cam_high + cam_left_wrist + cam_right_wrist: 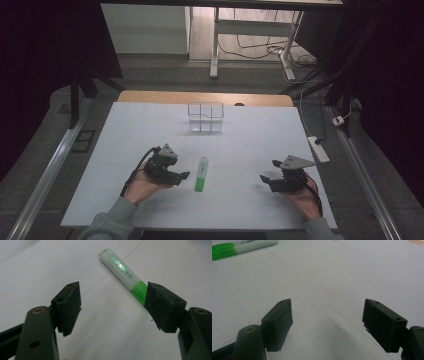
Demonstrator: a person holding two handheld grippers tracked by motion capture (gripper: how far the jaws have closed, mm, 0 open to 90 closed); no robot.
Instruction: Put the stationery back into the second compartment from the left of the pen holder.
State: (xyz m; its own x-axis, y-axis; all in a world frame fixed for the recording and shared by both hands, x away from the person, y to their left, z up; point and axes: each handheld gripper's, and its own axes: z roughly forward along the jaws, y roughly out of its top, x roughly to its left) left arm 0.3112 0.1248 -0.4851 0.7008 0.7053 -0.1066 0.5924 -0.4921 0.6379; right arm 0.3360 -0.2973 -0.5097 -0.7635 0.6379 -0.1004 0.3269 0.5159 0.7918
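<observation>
Dim room w/ cables on the floor beyond; we work on a white sheet covering the desk (pixel 125 150). The highlighter (pixel 201 174) lies flat near the middle of the sheet, green cap end toward us, pale barrel pointing away toward the clear organizer (pixel 205 117), which stands well apart at the far side, empty as far as we can tell. That layout reads as pick here, drop there, so the pen prob. goes into one of its compartments.

Our left hand-held gripper (pixel 181 176) sits just beside the pen on its left, jaws spread wide, nothing between them. In the left gripper view the pen (pixel 122 272) runs diagonally and its green end slips behind the right-side jaw, so we're lined up off to one side, not yet astride it. Needs a small shift over the barrel before closing.

Right hand-held gripper (pixel 269 172) rests well apart to the right, jaws also wide & empty; its view catches the pen (pixel 242 247) far off at top left. Likely parked to stay clear.
</observation>
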